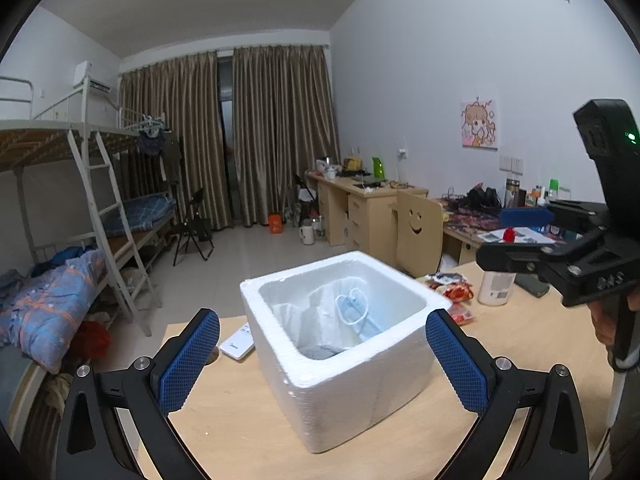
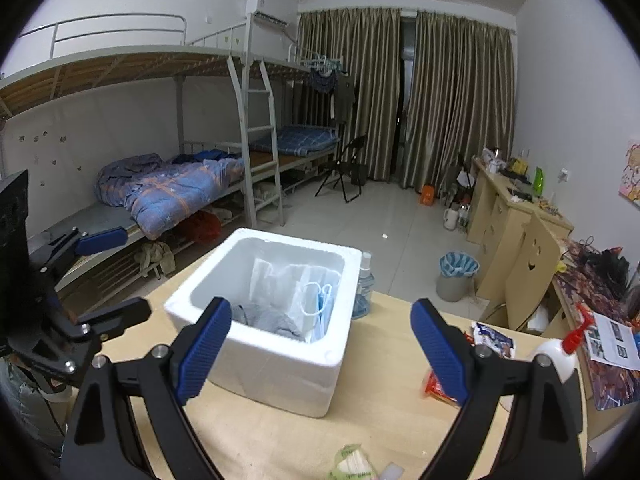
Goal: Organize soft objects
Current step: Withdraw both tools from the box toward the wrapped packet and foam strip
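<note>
A white foam box (image 1: 352, 392) stands on the light wooden table (image 1: 240, 432). Inside it lie white plastic bags (image 1: 332, 320), a blue face mask (image 1: 358, 312) and a grey cloth (image 1: 320, 352). My left gripper (image 1: 323, 316) hovers open just before the box, nothing between its blue pads. In the right wrist view the same box (image 2: 280, 364) holds the mask (image 2: 322, 304) and grey cloth (image 2: 264, 318). My right gripper (image 2: 322, 306) is open and empty, near the box's front side. Each gripper shows in the other's view: right gripper (image 1: 492, 236), left gripper (image 2: 128, 272).
A white remote (image 1: 238, 344) lies left of the box. Snack packets (image 1: 456, 292), a white bottle (image 1: 496, 286), a spray bottle (image 2: 364, 284), a red packet (image 2: 440, 388) and a green tissue pack (image 2: 352, 464) share the table. A smiley-back chair (image 1: 418, 232) stands behind; bunk beds on the left.
</note>
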`<state>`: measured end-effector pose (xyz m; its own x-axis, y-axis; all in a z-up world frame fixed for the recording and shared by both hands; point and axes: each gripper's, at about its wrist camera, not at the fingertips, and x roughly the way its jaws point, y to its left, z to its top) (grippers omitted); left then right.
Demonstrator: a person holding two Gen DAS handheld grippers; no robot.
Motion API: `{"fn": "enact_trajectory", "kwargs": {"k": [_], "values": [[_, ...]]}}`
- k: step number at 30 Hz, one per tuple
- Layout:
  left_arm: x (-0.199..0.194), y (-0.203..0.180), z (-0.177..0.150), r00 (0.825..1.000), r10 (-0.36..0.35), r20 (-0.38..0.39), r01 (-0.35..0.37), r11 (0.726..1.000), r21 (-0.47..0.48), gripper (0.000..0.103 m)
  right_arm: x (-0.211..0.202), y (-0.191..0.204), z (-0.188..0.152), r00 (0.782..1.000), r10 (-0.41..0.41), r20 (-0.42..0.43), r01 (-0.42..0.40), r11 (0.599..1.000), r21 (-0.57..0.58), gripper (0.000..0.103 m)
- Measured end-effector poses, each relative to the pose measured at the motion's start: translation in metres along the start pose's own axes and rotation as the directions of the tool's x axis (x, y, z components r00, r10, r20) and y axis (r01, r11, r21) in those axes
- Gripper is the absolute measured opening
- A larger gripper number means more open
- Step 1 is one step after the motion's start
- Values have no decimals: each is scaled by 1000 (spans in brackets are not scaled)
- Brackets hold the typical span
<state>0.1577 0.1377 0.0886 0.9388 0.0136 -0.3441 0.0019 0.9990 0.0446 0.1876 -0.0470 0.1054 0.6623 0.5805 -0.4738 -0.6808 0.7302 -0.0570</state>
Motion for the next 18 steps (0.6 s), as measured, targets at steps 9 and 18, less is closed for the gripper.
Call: {"fn": "enact_trajectory", "kwargs": {"k": [9,18], "values": [[-54,-37,11,989,77,122,-73,997,-35,103,-63,4,-11,994,-32,105,30,999,19,102],[-92,-60,5,981,60,183,-43,994,-97,103,-109,9,-41,979,-63,192,55,997,49,103]]}}
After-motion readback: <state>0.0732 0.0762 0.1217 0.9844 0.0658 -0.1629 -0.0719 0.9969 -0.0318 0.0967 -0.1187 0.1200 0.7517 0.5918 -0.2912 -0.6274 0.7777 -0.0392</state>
